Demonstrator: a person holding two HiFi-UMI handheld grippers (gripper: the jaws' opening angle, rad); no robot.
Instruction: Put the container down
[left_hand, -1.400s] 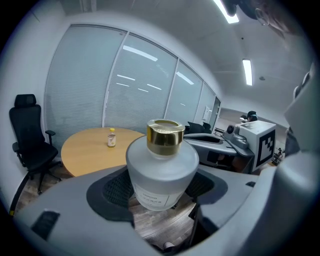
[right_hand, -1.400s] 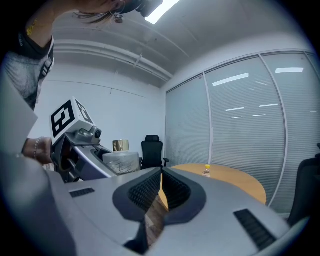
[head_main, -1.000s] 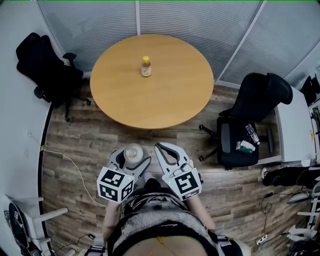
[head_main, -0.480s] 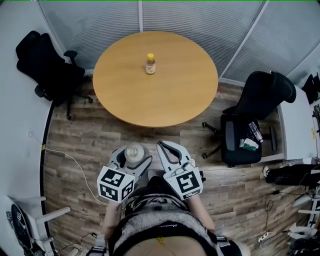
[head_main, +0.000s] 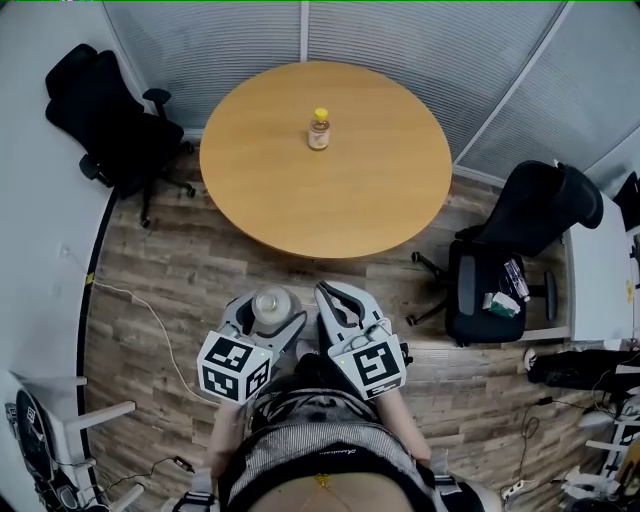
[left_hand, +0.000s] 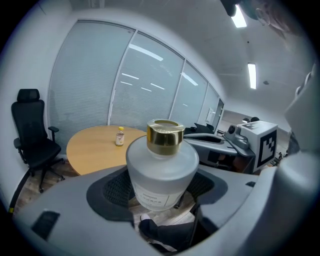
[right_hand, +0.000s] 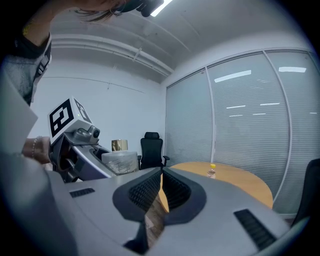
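Wooden floor (head_main: 180, 290) lies below, with a round counter (head_main: 370, 190) ahead and a small bottle (head_main: 319, 130) on it. Left claw (head_main: 269, 311) squeezes the frosted container (head_main: 270, 302) over the floor, away from the counter. Right claw (head_main: 335, 298) is closed, empty.

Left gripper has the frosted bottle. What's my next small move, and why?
Probably step toward the round table, keeping the frosted bottle upright. The left gripper is shut on it over the wood floor, short of the table's edge, so it can't be set down there yet. The table's near side is bare; the small yellow-capped bottle stands farther back.
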